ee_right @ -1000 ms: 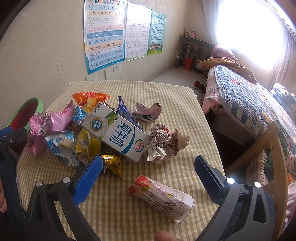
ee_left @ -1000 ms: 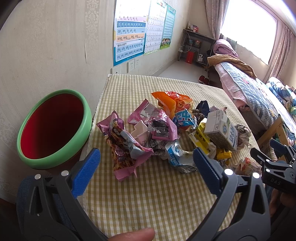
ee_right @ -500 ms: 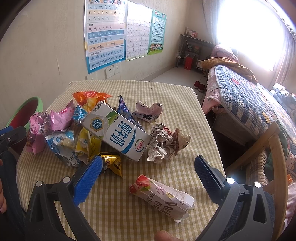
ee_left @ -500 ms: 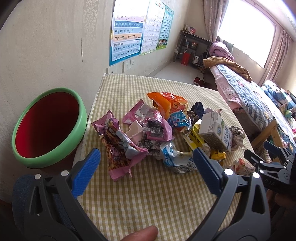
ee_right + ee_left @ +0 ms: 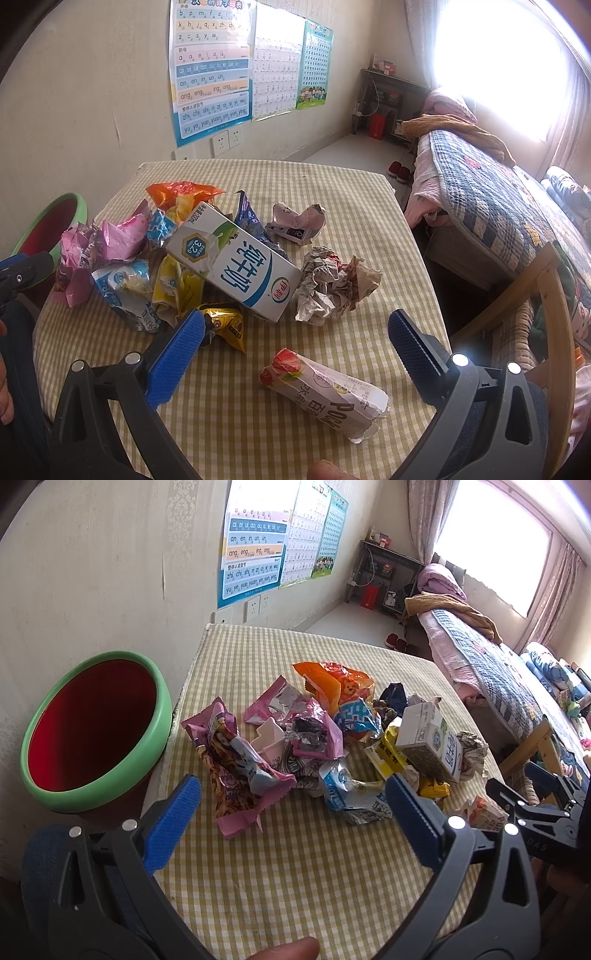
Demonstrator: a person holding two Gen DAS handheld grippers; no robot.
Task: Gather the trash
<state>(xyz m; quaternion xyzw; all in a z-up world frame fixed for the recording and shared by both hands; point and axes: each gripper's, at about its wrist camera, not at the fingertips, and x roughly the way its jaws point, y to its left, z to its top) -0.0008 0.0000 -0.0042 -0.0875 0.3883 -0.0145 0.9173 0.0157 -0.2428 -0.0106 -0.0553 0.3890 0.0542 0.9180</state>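
The left gripper with blue-padded black fingers is hovering over the near edge of the counter, which is wearing a yellow-and-white checked cloth; its jaws are standing wide apart with nothing between them. Beyond it, a heap of trash is lying in the middle of the counter: a crumpled pink-and-purple snack wrapper nearest the left gripper, an orange foil bag at the far side, and a white-and-blue milk carton leaning tilted on the other wrappers. A round bin with a green rim and red inside is standing just beside the counter's left edge, against the wall.

The right gripper is hanging over the near right part of the counter, its jaws likewise spread wide and gripping nothing. A white strawberry-printed snack packet is lying flat on the cloth below, apart from the heap. A ball of crumpled printed paper is sitting right beside the carton's lower end.
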